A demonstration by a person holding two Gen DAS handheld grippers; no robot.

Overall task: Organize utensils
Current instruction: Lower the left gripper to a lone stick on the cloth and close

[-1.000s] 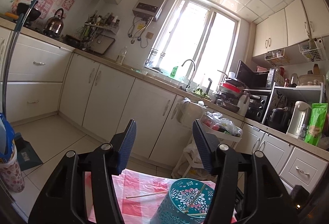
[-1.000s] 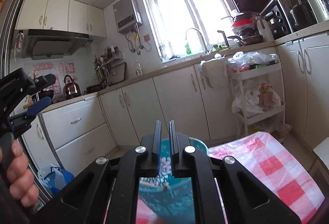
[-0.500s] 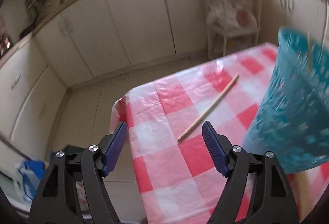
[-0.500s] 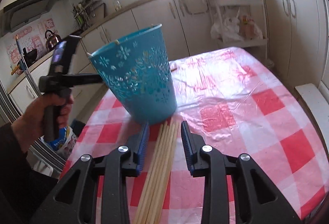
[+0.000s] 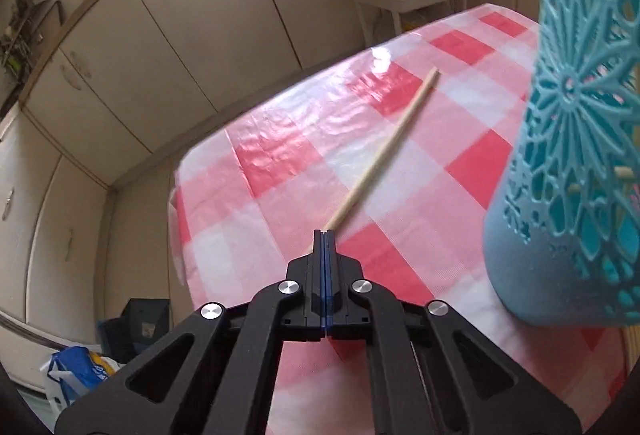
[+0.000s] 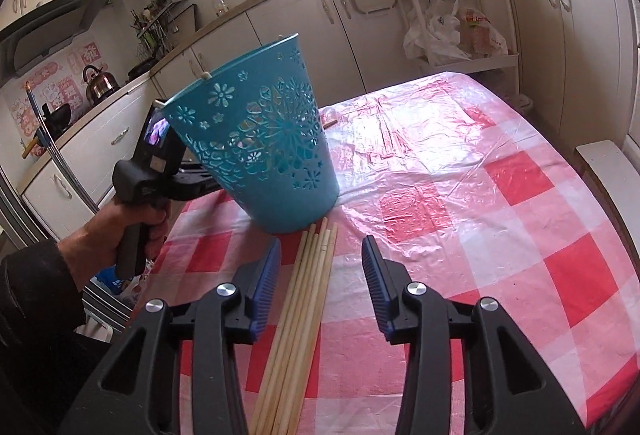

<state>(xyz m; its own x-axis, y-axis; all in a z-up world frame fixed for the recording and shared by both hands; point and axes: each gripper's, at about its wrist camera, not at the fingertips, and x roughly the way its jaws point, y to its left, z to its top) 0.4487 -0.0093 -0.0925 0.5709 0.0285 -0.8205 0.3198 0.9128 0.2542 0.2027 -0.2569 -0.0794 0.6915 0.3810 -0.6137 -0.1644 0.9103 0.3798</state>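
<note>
Looking along the left gripper (image 5: pixel 325 235), we see its black fingers with blue pads pressed flat together, clenched on the near tip of a single pale wooden chopstick (image 5: pixel 390 145) that lies on the red-and-white checked plastic tablecloth (image 5: pixel 280 171) of the table and runs away from the fingers toward one o'clock. At three o'clock in that view stands a teal plastic basket with cut-out flower patterns (image 5: pixel 568 155), tilted, its base on the cloth close beside the gripper; a few pale sticks show through its holes. From the right wrist view the same basket (image 6: pixel 260 139) leans toward ten o'clock at the centre of the table, with stick ends poking over its rim. The right gripper (image 6: pixel 320 255) hovers with its blue-padded fingers released; they have just been opening. Between them, untouched by either pad, lies a bundle of pale wooden chopsticks (image 6: pixel 308 283) flat on the cloth, its far ends just under the basket's base. At nine o'clock a hand in a dark sleeve (image 6: pixel 120 231) grips the handle of the left gripper beside the basket.
</note>
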